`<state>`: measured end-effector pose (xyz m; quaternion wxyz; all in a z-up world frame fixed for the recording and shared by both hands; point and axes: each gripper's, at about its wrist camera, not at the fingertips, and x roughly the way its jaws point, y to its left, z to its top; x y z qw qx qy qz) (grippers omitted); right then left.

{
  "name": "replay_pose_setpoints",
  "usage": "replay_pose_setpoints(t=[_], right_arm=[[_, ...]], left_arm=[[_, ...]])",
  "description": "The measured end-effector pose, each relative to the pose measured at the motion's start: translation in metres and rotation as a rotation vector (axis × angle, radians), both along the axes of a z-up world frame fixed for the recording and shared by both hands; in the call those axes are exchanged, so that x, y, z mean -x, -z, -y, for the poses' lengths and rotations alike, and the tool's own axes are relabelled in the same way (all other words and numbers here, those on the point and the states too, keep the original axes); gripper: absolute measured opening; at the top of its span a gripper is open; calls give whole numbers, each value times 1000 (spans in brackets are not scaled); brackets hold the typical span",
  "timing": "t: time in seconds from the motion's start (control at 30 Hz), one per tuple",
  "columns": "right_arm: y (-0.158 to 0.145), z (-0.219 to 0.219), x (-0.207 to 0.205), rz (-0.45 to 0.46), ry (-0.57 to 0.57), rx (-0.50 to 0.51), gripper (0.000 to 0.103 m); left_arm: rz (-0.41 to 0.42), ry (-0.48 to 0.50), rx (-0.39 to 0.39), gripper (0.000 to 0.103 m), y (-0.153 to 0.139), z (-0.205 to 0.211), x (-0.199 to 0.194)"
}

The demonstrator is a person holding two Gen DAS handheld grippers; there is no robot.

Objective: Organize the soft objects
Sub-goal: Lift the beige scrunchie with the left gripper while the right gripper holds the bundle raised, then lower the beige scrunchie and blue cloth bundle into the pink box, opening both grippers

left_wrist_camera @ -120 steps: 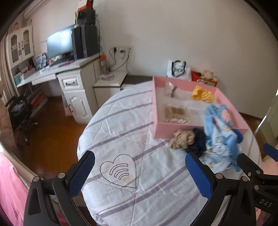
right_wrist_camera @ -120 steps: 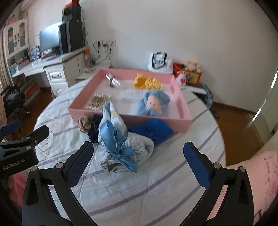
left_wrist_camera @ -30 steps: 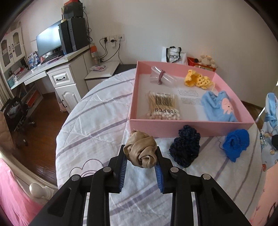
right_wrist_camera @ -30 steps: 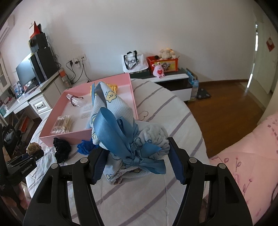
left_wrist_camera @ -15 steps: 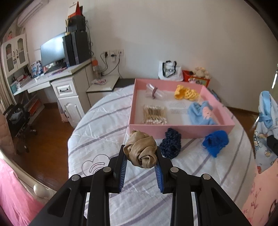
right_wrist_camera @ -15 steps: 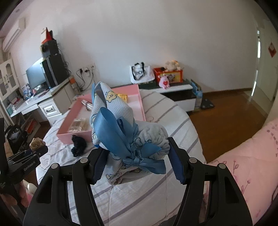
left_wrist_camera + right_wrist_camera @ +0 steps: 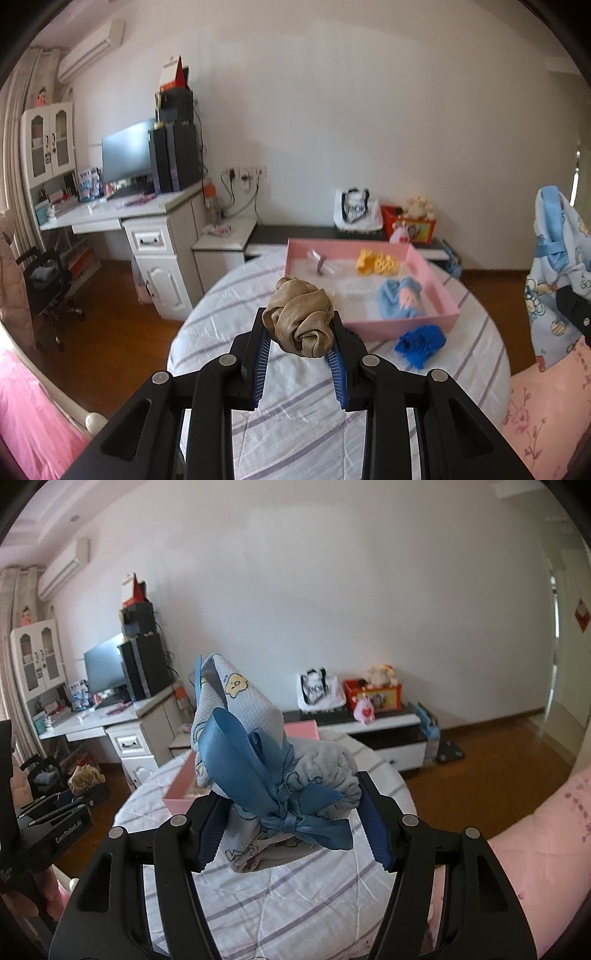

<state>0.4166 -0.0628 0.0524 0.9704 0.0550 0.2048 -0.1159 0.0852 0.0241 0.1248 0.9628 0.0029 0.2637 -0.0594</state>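
Observation:
My left gripper is shut on a tan satin scrunchie and holds it high above the round table. My right gripper is shut on a light blue printed cloth bundle tied with a blue ribbon bow, also raised; the bundle shows at the right edge of the left wrist view. The pink tray on the table holds a yellow knit piece, a blue cloth and a small clear packet. A blue scrunchie lies on the table in front of the tray.
A white desk with monitor and speakers stands left. A low black cabinet with a bag and toys lines the back wall. Pink bedding is at the right, wooden floor around the table. A black chair is at far left.
Both grippers have risen and pulled back from the table, each still holding its object. The tray and table now look smaller and farther away.

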Motion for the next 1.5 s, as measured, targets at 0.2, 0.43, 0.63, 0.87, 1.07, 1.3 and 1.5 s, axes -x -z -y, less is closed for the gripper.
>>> replay_pose_setpoints(t=[0.2,0.43,0.63,0.87,1.07,1.3,1.5], right_arm=[[-17,-18,14,63,-30,38,62],[-27,-31,28,114,-47,62,62],[-32,-37,41,149,-51,80,62],[-30,-35,48,167,-49,91,62],[-31,-35,46,160,-46,86,62],[-34,-34,40,153,-43,83,62],[-31,-34,31,138,-38,75,63]], left_arm=[[75,-4,11,26,-19,-5,38],[121,-8,17,26,-28,-12,70],[155,-14,17,26,-28,-14,97],[177,-10,12,26,-20,-8,112],[170,-2,8,26,-14,-3,106],[165,2,6,26,-17,-7,100],[165,4,4,26,-18,-4,96]])
